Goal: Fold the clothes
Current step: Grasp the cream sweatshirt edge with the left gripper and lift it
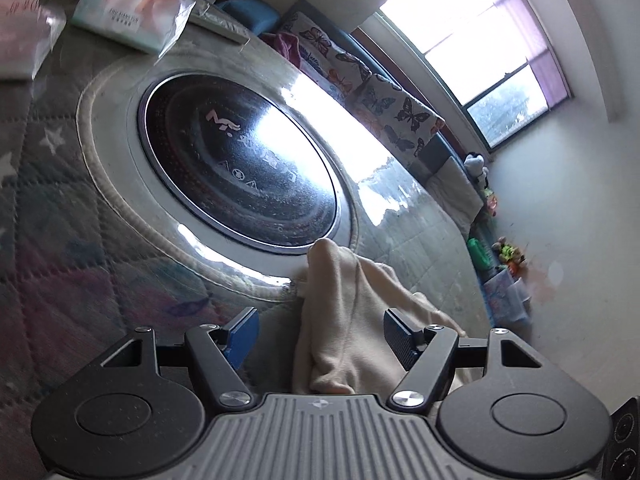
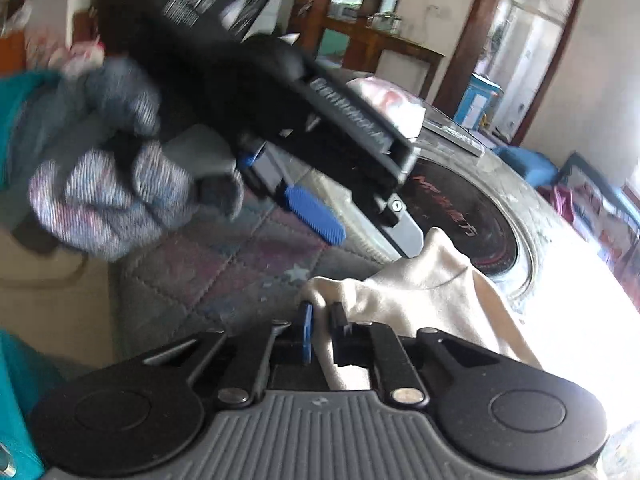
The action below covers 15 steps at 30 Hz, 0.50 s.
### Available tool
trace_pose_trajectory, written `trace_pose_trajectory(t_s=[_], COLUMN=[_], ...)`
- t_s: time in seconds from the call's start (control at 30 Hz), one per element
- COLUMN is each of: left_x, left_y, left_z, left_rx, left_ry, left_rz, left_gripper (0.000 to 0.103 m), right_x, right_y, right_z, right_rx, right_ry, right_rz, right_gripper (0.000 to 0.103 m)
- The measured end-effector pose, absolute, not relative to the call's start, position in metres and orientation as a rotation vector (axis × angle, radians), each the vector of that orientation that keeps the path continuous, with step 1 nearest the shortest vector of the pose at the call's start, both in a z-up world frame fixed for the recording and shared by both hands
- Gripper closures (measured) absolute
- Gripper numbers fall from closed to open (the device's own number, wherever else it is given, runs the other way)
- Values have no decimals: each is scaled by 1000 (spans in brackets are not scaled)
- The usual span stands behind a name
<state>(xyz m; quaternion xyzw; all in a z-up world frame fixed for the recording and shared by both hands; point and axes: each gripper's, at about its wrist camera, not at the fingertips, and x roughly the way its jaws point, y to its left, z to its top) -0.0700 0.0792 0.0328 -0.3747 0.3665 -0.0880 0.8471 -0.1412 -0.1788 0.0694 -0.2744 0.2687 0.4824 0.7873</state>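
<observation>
cream garment (image 1: 352, 320) bunched on the tabletop at the near rim of the black hob (image 1: 240, 168) | right gripper (image 2: 322, 334) jaws clamped on its edge, for lifting | left gripper (image 1: 320, 338) jaws held wide astride it, ungripped

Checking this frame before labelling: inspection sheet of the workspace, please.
Surface: quilted star-print table cover under clear film, round black cooktop set in the middle.
Job's things: cream garment bunched near the cooktop's edge.
Clutter: tissue packs at the far side.
Grippers: left gripper open, garment between its fingers, pads clear of it; right gripper shut on a garment edge. Gloved hand holds the left gripper.
Cables: nothing seen.
Surroundings: window, butterfly-print cushions, wooden doorway.
</observation>
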Motion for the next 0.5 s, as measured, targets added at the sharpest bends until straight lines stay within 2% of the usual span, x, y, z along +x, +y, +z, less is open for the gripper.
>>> trace_pose_trajectory(t_s=[0.27,0.5], left_x=[-58,-54], left_y=[76,75], left_z=[23,12], left_rx=[-955,-1071], left_ry=[818,815], left_rz=[-166,-184], left_gripper=[30,28], right_x=[-126,-116], right_y=[-205,-220], right_z=[101,112], right_rx=[-414,-370], right_ry=[570,554], right_rz=[1028,1022], right_gripper=[98,98])
